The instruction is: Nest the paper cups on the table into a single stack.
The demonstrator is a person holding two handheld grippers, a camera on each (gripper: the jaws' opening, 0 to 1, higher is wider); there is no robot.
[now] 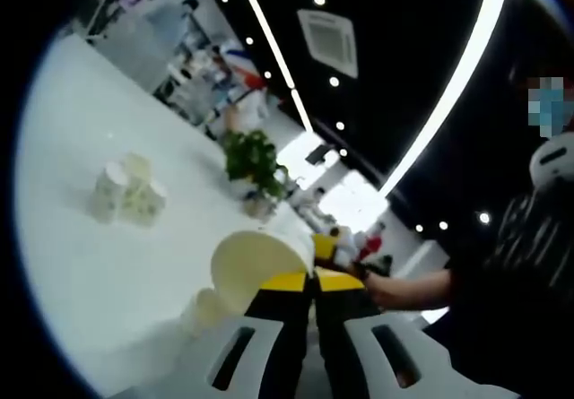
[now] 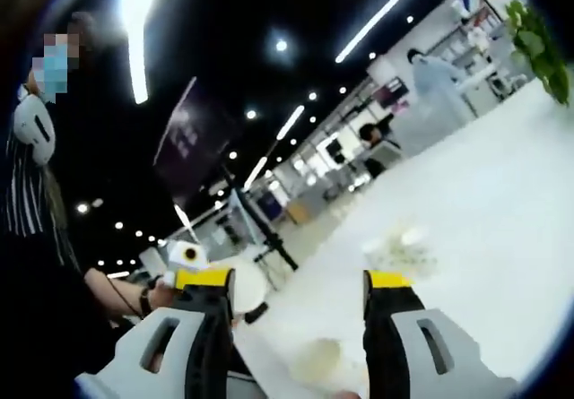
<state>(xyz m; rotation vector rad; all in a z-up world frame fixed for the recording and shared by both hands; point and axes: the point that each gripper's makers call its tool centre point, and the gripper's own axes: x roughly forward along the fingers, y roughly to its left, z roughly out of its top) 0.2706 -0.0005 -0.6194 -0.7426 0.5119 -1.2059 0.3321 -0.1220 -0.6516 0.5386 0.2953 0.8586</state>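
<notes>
In the left gripper view, my left gripper [image 1: 313, 281] is shut on the rim of a cream paper cup [image 1: 254, 269], whose mouth faces the camera. Another paper cup [image 1: 204, 309] lies on the white table [image 1: 81, 273] just below it. Three more cups [image 1: 130, 193] stand close together farther off on the table. In the right gripper view, my right gripper [image 2: 296, 279] is open with nothing between its jaws. A cup [image 2: 314, 356] sits low between them, and the cluster of cups [image 2: 404, 248] stands beyond. The left gripper [image 2: 190, 257] comes in from the left with its held cup [image 2: 248, 289].
A potted green plant [image 1: 256, 168] stands on the table past the cups, and it also appears as the plant [image 2: 540, 36] at the upper right. A person in a striped top [image 1: 529, 264] is beside the table. Other people and furniture are far behind.
</notes>
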